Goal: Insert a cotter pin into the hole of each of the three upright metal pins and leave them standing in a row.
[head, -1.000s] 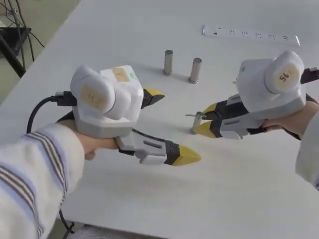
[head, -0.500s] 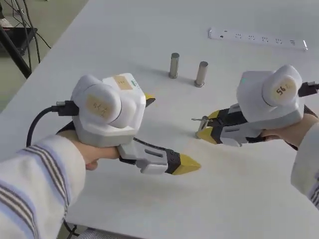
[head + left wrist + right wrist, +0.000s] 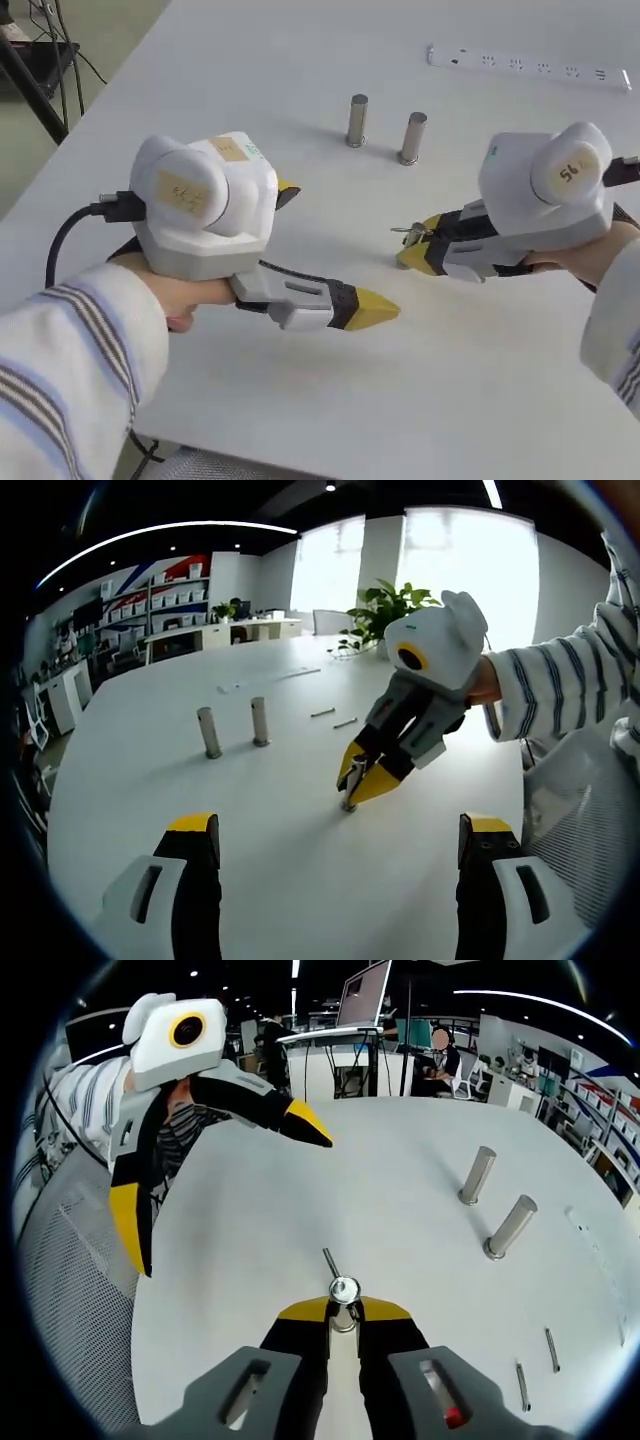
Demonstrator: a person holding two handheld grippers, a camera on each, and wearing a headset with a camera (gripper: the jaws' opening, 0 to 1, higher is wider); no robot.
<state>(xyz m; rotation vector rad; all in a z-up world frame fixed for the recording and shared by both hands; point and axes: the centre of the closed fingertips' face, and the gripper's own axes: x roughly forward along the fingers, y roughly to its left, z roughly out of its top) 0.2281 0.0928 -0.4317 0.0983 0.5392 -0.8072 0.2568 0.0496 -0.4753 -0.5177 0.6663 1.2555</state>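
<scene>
Hardly anything has changed in the last second apart from camera drift. The right gripper [image 3: 417, 243] stays clenched on the near metal pin [image 3: 344, 1305], centre-right of the head view, with a cotter pin [image 3: 329, 1262] already through its hole. The left gripper [image 3: 338, 248] hangs released at lower left, jaws wide. The other two metal pins [image 3: 357, 120] stand bare at upper centre. The spare cotter pins [image 3: 548, 1350] lie on the tabletop [image 3: 480, 380]. Likely one done, two to go.

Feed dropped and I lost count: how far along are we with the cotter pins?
Done: nothing finished and released. In hand: the right gripper is shut on the near pin, with a cotter pin apparently through its top. To do: the two far pins stand bare, two cotter pins lie loose on the table; the left gripper is open.
</scene>
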